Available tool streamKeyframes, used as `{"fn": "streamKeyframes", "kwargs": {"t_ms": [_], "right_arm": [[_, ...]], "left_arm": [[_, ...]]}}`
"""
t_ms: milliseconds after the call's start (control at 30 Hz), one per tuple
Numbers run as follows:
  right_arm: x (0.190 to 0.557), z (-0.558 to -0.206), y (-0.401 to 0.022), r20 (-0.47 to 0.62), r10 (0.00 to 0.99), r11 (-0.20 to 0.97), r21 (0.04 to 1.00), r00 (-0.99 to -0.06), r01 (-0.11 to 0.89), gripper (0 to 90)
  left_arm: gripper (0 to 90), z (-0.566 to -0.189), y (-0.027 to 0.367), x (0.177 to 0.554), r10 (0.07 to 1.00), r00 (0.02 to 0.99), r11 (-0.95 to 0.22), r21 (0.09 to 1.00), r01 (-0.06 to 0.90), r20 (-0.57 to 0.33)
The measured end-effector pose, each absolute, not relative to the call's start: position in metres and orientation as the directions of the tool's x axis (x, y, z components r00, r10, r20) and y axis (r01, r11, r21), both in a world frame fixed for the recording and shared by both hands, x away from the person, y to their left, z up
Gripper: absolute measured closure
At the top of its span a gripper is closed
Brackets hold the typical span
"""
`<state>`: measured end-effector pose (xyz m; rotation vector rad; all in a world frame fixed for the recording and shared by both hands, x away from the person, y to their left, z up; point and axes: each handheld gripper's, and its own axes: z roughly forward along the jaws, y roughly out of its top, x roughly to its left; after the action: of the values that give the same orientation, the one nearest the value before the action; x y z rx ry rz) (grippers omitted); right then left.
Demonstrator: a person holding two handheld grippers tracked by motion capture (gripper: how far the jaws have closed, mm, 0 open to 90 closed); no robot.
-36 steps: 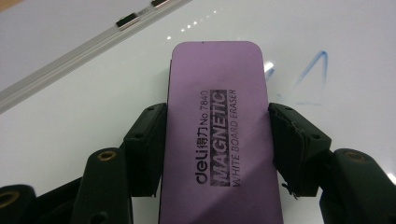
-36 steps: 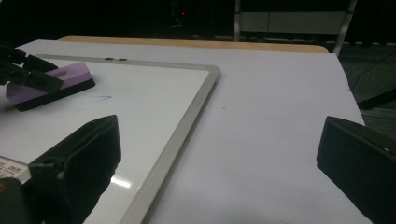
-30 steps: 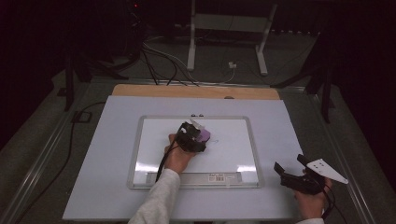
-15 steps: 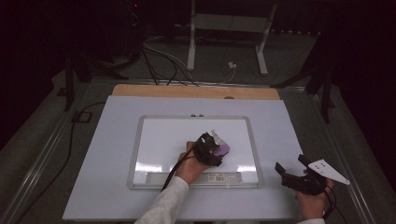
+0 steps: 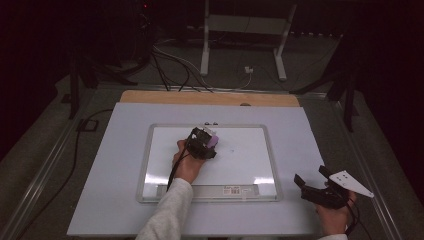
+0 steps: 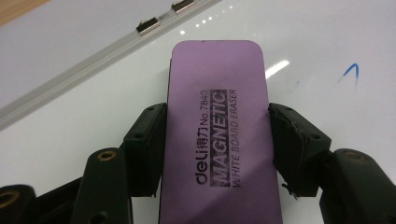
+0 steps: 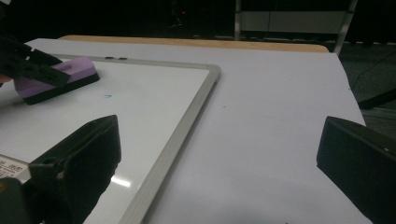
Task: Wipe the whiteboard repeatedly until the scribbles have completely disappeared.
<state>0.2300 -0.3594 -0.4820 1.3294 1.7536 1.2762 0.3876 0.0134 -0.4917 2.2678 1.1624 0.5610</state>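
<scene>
Dark room all round, with a pale surface (image 5: 115,200) carrying a framed whiteboard (image 5: 250,170). On that whiteboard, toward its far edge, the left tongs (image 5: 209,145) are clamped across the sides of a purple eraser (image 6: 217,135) lying flat on the board. A small blue mark (image 6: 350,71) sits on the board just beyond the eraser and to one side, so a stroke that runs straight could miss it. Tilting the eraser would lift its felt and leave a smear. The right tongs (image 5: 312,181) rest off the whiteboard's near corner, jaws wide apart and empty.
</scene>
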Motion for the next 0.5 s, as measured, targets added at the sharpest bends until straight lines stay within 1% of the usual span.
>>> {"fn": "streamKeyframes", "kwargs": {"t_ms": [167,300,333,367,433,500], "right_arm": [[0.230,-0.482,-0.358,0.087,0.939,0.047,0.925,-0.332,0.376,0.1],[0.230,-0.482,-0.357,0.088,0.939,0.047,0.925,-0.333,0.377,0.1],[0.230,-0.482,-0.357,0.087,0.939,0.047,0.926,-0.333,0.376,0.1],[0.230,-0.482,-0.357,0.087,0.939,0.048,0.926,-0.334,0.375,0.1],[0.230,-0.482,-0.357,0.084,0.938,0.051,0.926,-0.336,0.374,0.1],[0.229,-0.482,-0.358,0.085,0.938,0.049,0.926,-0.335,0.374,0.1]], "left_arm": [[42.0,-0.492,-0.009,0.384,0.777,0.623,-0.529,0.625,0.574,0.086],[42.0,-0.492,-0.036,0.373,0.672,0.739,-0.601,0.625,0.499,0.057],[42.0,-0.492,-0.040,0.372,0.653,0.755,-0.613,0.625,0.484,0.057],[42.0,-0.491,-0.044,0.370,0.640,0.765,-0.628,0.624,0.466,0.073],[42.0,-0.491,-0.044,0.371,0.650,0.757,-0.624,0.620,0.475,0.074],[42.0,-0.491,-0.041,0.374,0.685,0.721,-0.612,0.616,0.495,0.101]]}}
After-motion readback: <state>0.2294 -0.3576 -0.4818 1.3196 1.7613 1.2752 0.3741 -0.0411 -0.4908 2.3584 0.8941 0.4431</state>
